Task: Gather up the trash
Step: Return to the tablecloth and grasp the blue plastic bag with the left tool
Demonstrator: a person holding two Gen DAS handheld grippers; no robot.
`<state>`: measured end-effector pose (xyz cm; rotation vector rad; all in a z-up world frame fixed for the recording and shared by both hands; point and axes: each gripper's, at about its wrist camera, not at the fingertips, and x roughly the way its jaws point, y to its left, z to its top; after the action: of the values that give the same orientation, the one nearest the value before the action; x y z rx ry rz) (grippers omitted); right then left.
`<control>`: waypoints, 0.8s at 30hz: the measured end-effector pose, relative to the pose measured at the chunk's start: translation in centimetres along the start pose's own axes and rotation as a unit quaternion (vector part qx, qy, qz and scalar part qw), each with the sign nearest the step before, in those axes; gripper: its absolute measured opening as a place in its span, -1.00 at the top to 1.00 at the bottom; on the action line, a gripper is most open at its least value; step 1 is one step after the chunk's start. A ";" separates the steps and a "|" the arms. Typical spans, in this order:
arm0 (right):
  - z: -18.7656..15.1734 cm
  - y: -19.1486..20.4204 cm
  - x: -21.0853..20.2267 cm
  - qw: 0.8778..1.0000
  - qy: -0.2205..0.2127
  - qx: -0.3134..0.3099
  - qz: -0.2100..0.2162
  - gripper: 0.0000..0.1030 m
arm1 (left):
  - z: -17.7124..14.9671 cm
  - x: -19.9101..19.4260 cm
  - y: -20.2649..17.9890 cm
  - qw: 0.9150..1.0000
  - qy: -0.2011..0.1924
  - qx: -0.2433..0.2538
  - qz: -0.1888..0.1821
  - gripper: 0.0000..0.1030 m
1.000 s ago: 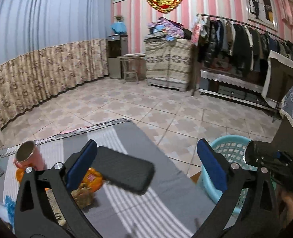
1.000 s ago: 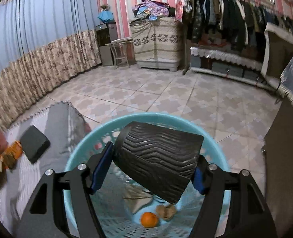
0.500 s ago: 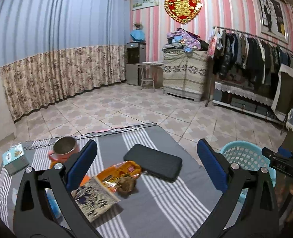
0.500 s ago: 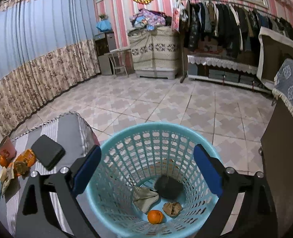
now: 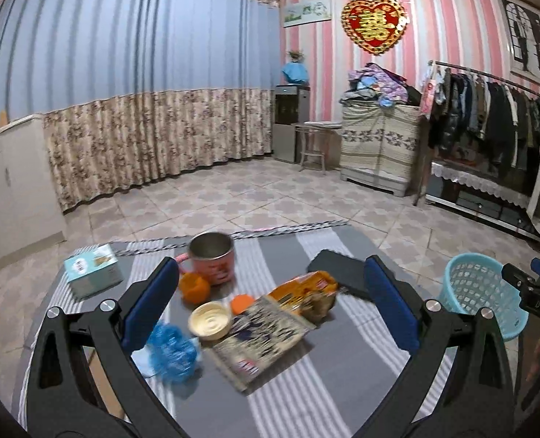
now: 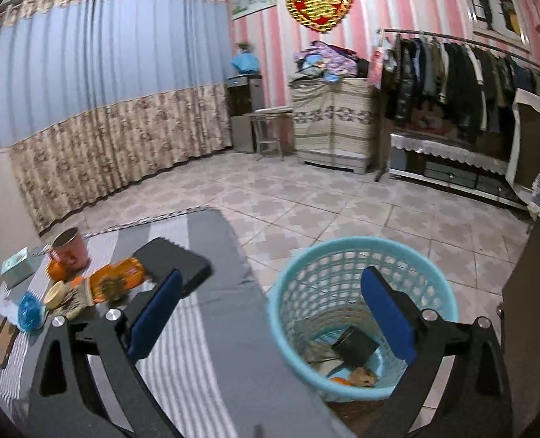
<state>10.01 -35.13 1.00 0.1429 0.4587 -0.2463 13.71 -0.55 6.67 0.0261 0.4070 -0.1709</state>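
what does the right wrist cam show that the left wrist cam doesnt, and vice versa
Only the right wrist view looks down into the teal basket: a black piece, crumpled paper and something orange lie at its bottom. It also shows a brown flat item at the table's near left edge.

Only the left wrist view shows the right gripper from outside, beside the basket.

Both show the pink mug, the orange snack bag, the black case and the blue wad on the striped cloth.

Bare striped cloth [image 5: 306, 383] is left at the table's near right. The left half is crowded by a pink mug [image 5: 211, 257], orange [image 5: 195, 286], booklet [image 5: 262, 335] and blue wad [image 5: 173, 350]. The basket [image 6: 361, 252] mouth is unobstructed.
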 end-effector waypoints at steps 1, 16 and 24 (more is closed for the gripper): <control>-0.3 0.7 0.0 1.000 0.003 -0.005 0.005 -0.86 | -0.4 -0.3 0.8 1.000 0.002 -0.002 0.007 -0.89; -4.5 7.1 0.4 0.996 0.025 -0.081 0.032 -0.86 | -7.0 -1.5 7.7 0.996 0.050 -0.034 0.061 -0.89; -5.7 7.9 1.2 0.994 0.031 -0.098 0.023 -0.86 | -10.3 0.6 10.2 0.992 0.095 -0.053 0.070 -0.89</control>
<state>10.79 -26.66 -3.93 -0.0306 0.5372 -0.1501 11.96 10.06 -3.07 -0.0333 0.6023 -0.0074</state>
